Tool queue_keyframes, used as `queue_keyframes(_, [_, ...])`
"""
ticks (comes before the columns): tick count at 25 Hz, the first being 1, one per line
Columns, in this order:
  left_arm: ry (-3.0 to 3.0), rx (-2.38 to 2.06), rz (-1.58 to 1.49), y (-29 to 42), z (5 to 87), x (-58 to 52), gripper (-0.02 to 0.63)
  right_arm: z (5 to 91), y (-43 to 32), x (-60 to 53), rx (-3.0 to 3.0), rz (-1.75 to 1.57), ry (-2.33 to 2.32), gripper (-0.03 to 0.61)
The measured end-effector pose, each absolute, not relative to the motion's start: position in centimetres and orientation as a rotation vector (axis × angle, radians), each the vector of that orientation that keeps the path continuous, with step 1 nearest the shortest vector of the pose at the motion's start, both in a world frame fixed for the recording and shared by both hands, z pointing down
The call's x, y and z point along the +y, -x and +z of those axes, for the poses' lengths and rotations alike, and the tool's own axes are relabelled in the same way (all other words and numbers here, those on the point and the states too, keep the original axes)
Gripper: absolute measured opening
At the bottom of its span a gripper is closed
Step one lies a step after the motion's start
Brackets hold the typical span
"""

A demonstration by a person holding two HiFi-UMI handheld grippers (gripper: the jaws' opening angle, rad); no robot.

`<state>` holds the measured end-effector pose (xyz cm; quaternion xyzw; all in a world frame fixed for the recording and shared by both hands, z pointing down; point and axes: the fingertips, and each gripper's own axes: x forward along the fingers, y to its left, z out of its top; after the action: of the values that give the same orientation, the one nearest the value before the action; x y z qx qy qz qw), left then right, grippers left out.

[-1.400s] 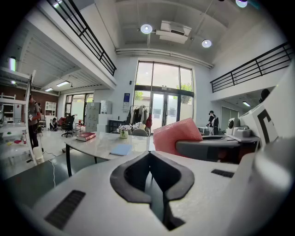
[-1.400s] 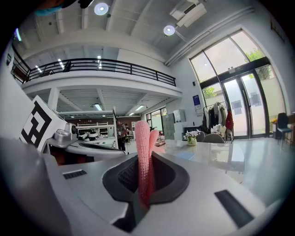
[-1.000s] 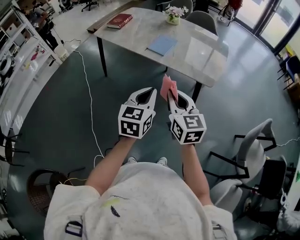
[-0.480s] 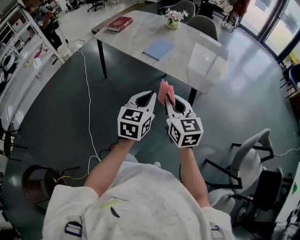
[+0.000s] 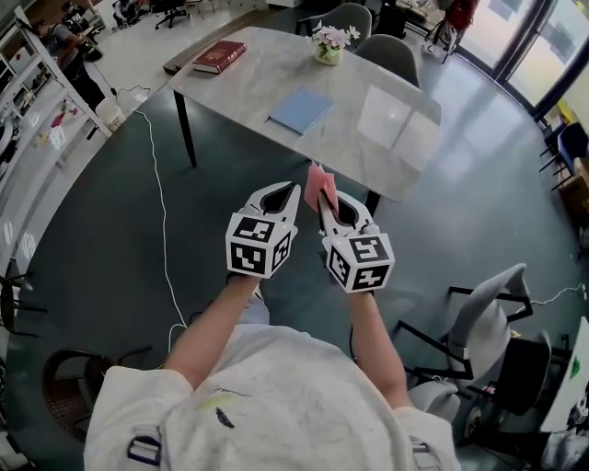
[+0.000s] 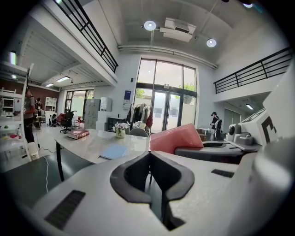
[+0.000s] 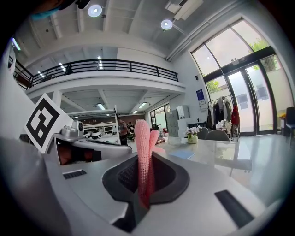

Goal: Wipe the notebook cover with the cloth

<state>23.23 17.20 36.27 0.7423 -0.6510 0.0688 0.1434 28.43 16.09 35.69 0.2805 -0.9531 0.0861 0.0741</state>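
In right gripper [image 5: 324, 204], folded pink cloth [image 5: 319, 181]

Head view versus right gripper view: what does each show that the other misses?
Only the head view shows the person's white shirt, the dark floor and the grey chair at the person's right. Only the right gripper view shows the round ceiling lights and the railed balcony. Both show the pink cloth pinched in the right gripper, the pale marble table and the blue notebook lying on it.

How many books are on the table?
2 on the table: a red book at its far left end, a blue notebook near its middle. None seem hidden.
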Motion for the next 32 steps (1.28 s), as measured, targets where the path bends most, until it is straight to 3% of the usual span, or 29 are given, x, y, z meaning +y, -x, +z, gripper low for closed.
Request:
queue_keyframes(20, [-2.202, -1.792, 0.149, -1.1, 35.4, 6.1, 0.008, 34.4, -6.1, 5.2, -2.8, 0.225, -0.9, 0.015])
queue_keyframes(32, [-2.226, -1.712, 0.19, 2.0, 37.5, 2.1, 0.008, 36.7, -3.5, 1.3, -2.759, 0.288, -0.984, 0.015])
